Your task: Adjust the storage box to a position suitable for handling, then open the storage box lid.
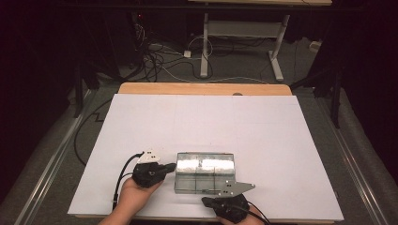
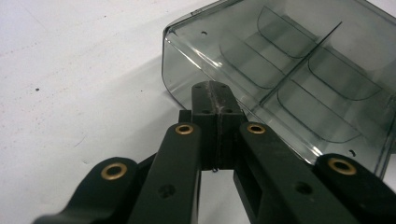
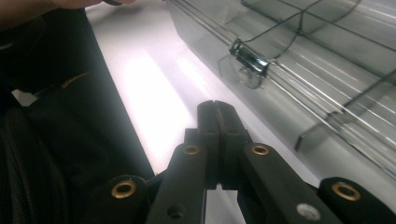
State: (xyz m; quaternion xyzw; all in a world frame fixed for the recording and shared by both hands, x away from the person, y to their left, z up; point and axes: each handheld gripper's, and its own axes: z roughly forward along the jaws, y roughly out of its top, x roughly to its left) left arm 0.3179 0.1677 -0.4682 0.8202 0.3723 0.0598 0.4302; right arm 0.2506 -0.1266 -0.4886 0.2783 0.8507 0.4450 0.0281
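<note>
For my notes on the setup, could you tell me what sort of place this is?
Probably a lab or recording workspace: a white-covered table with a clear compartment box, loose cables on grey carpet, and an adjustable desk frame behind.

My left hand (image 1: 133, 194) comes in low at the near edge, palm up under the left tool (image 1: 172, 167), which points to the right, jaws pressed together. My right tool (image 1: 206, 200) points left, jaws likewise closed, my right hand (image 1: 233, 216) beneath it.
</note>
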